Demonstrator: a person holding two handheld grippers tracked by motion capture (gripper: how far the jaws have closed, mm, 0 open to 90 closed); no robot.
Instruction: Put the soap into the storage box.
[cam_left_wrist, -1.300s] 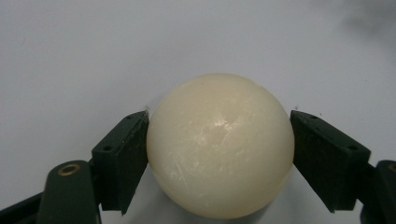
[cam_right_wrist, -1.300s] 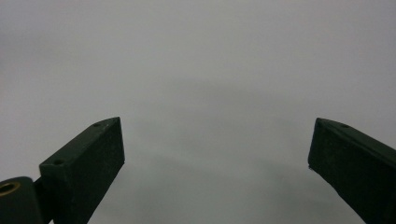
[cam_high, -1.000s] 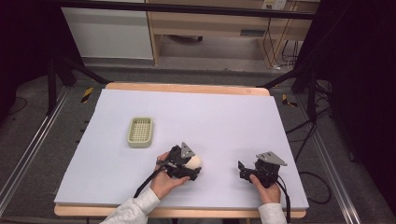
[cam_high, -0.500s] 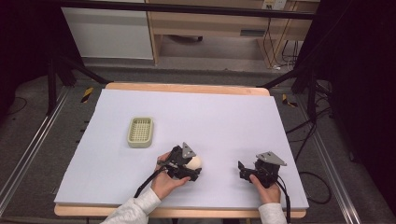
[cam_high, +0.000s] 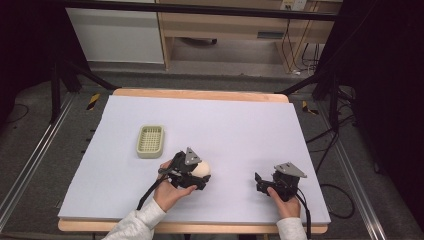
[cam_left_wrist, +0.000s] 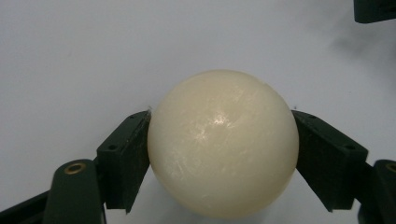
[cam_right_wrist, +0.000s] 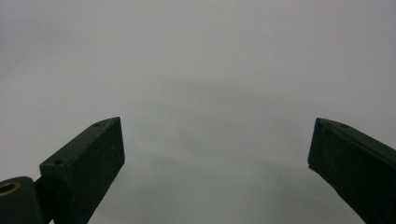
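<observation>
Two tools sit low over the white desk (cam_high: 240, 125) in the high view, each held in one of the person's hands. The left tool (cam_high: 200, 175) lies near the desk's front edge, toward the middle, and a cream ball (cam_high: 201, 168) sits between its jaws. A pale green basket (cam_high: 150, 141) rests on the desk behind and to the left of that tool, apart from it. The right tool (cam_high: 258, 182) rests well to the right, near the front edge, with a grey three-cornered plate on top.

Seen from the left gripper view, the cream ball (cam_left_wrist: 223, 142) is large and glossy, and the left tool (cam_left_wrist: 223, 154) is clamped on it: one black jaw presses its left flank, the other its right. White desk surface (cam_left_wrist: 84, 56) spreads behind.

From the right gripper view, the right tool (cam_right_wrist: 215, 149) has its jaws spread wide apart, with bare desk (cam_right_wrist: 205, 70) between them and beyond.
</observation>
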